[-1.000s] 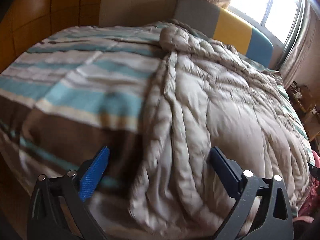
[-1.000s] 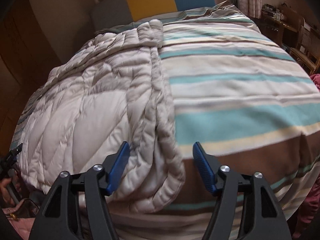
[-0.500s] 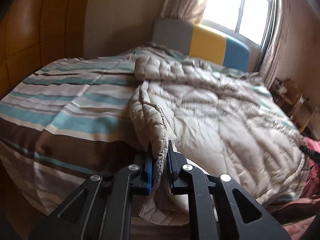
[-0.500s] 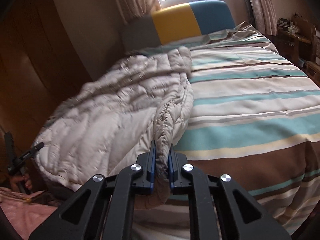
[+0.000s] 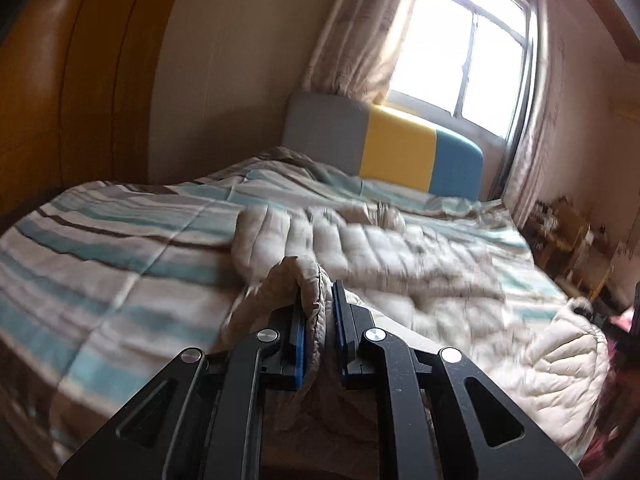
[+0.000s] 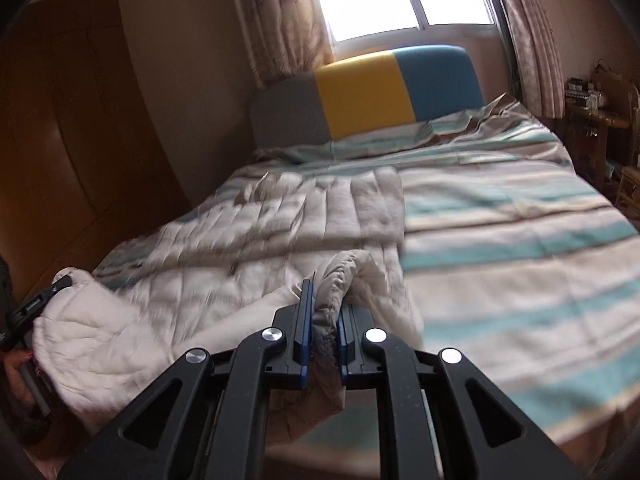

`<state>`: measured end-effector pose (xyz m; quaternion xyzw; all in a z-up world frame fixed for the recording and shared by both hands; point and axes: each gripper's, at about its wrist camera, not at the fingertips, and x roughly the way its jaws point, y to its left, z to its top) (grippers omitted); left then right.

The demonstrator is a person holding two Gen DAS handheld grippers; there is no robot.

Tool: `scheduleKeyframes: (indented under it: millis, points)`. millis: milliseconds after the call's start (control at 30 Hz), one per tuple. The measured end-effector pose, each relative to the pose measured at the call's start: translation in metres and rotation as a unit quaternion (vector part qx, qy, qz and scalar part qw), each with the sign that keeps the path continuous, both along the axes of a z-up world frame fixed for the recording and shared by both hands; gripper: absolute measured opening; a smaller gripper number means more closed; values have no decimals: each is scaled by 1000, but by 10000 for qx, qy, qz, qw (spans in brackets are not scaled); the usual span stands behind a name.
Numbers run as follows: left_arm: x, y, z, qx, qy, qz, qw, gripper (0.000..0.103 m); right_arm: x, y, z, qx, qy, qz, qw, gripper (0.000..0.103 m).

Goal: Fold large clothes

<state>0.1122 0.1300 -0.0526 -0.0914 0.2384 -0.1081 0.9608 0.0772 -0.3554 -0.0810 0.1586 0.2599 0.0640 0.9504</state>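
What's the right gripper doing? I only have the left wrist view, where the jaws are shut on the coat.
Observer: The right gripper has its jaws shut on a bunched fold of the coat.
Operator: Any slack under it?
Observer: Yes, a flap of the coat droops below the jaws.
Operator: Anything else near the coat there?
Observer: A black tool with a hand below it shows at the left edge, against the coat's pale corner. I can't tell what the tool is.
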Motion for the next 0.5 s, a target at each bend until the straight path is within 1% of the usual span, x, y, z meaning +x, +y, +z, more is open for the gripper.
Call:
scheduleKeyframes:
  millis: [33,100,200,333,400,500]
  points:
    - [18,2,4,-101,39,67,9999,12,9,-3,2,23,0,-45,10000,9]
    - [40,3,7,-199,94,121,9997,12,31,-10,4,110,25,-131,9999,9]
    - [82,2,7,-251,280,201,9991,12,68,-21,4,289,80,-225,9993,10]
    - [128,-4,1,-74,530,240,9983,12,114,-32,-3,393,253,-300,9985,11]
    - [153,-7,-6,-8,679,284,9973,12,137,-37,-11,499,375,-388,9973,11]
    - [178,-10,-17,70,867,393,9954,13,161,-44,-23,702,521,-464,9951,18]
